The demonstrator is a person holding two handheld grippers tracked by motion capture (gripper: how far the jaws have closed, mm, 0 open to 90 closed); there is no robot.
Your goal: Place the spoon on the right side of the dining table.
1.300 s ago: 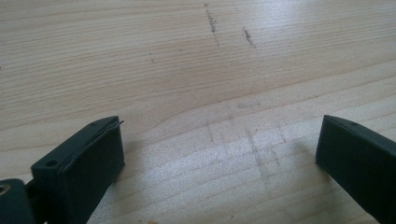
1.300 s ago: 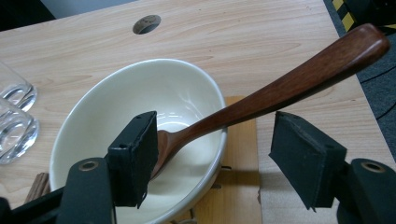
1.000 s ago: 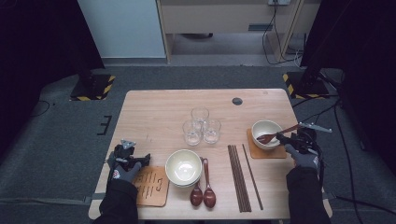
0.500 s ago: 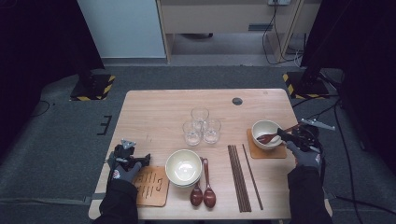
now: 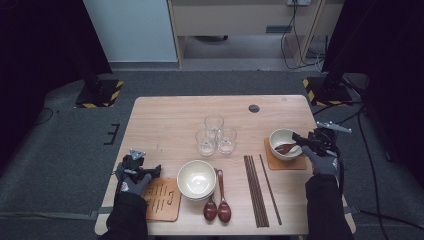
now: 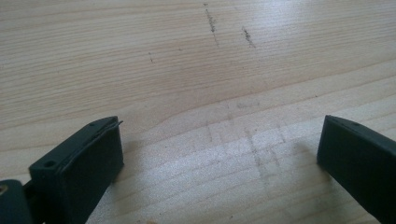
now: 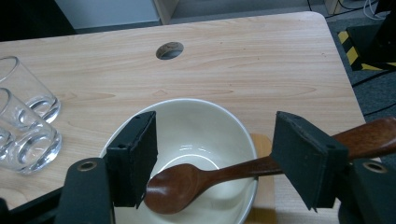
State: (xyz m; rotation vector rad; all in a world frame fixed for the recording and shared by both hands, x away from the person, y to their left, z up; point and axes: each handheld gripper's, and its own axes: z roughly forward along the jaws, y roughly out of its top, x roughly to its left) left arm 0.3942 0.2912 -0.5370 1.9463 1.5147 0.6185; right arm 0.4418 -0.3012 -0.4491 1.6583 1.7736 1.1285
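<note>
**Wooden spoon resting in white bowl**

Dark brown wooden spoon (image 7: 196, 179) lies tilted in the white bowl (image 7: 205, 126), scoop down on the bowl's floor. Its handle rises over the rim and passes behind one jaw of the right gripper (image 7: 215, 158). The glossy bowl sits upright, directly ahead of the jaws.

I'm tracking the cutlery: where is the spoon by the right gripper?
In the high view the wooden spoon lies in the white bowl on the table's right side, its handle toward the right gripper.

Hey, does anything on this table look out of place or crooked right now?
One thing: a wooden spoon lies in the right bowl, its handle sticking out over the rim between the open right gripper. The coaster at the left sits bare, its bowl beside it.
</note>
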